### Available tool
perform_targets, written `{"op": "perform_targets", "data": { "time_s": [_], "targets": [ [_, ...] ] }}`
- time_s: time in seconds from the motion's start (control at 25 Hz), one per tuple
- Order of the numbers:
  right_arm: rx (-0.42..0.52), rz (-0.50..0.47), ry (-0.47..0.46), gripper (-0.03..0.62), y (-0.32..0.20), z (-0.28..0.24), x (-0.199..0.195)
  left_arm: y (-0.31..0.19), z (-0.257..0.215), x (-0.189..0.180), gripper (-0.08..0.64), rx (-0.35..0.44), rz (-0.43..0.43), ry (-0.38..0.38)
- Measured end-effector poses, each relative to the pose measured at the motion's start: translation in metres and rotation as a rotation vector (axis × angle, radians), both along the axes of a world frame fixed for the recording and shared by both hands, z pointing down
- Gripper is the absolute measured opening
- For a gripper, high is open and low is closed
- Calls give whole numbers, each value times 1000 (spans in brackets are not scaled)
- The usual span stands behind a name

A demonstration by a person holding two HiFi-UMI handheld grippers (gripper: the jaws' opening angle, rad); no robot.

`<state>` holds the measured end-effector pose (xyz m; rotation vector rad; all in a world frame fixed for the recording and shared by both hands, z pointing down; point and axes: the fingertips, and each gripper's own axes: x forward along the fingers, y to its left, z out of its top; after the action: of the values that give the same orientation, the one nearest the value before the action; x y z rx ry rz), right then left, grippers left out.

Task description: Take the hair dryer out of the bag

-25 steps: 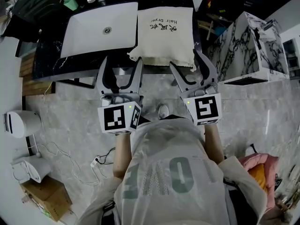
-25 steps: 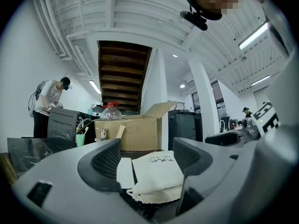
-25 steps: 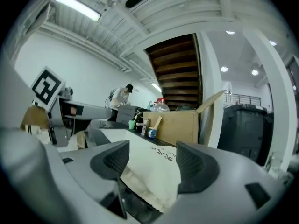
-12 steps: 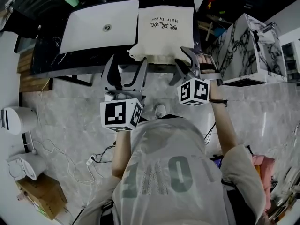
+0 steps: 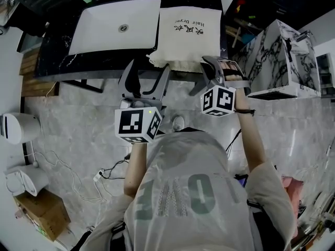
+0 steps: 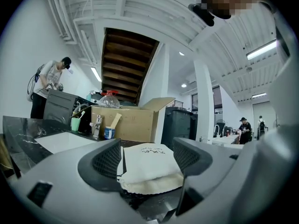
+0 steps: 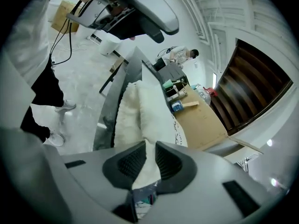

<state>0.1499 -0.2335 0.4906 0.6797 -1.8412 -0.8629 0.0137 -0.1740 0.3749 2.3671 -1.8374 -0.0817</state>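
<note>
The right gripper (image 5: 207,63) has dropped to the near edge of the cream cloth bag (image 5: 189,33) and rolled onto its side within the last second. Its fingers (image 7: 125,164) have just been closing and now pinch a fold of the bag's cloth. The left gripper (image 5: 148,73) hovers just before that edge, fingers (image 6: 106,158) spread, gripping nothing. The bag lies on the dark tabletop (image 5: 57,61) beside a white sink (image 5: 115,27). The hair dryer is unseen, presumably inside. Opening the bag's mouth likely comes next.
</note>
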Motion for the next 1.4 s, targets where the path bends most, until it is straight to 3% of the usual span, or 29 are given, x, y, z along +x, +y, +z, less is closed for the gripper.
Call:
{"op": "perform_targets", "data": {
  "time_s": [0.4, 0.64, 0.72, 0.8, 0.88, 0.92, 1.0, 1.2, 1.32, 1.4],
  "targets": [
    [86, 33, -160, 54, -19, -89, 4, -8, 2, 15, 325, -16, 42, 60],
    [91, 23, -176, 54, -26, -103, -1, -9, -7, 37, 324, -8, 105, 136],
    [85, 22, -189, 52, -26, -104, 0, -6, -15, 56, 324, 7, 175, 143],
    [79, 25, -205, 54, -27, -105, 1, -4, -15, 85, 324, -2, 310, 107],
    [79, 26, -210, 52, -28, -105, 1, -5, -4, 113, 321, -63, 454, 113],
    [78, 26, -214, 54, -28, -105, 2, -9, 4, 121, 279, -103, 499, 148],
    [59, 28, -243, 54, -27, -106, 2, -21, 22, 129, 279, -182, 539, 207],
    [35, 28, -285, 54, -26, -108, 2, -56, 54, 142, 279, -270, 514, 182],
    [23, 27, -305, 54, -24, -107, 1, -83, 58, 136, 279, -310, 419, 194],
    [17, 28, -317, 54, -24, -107, 0, -100, 57, 125, 279, -317, 332, 119]
  ]
}}
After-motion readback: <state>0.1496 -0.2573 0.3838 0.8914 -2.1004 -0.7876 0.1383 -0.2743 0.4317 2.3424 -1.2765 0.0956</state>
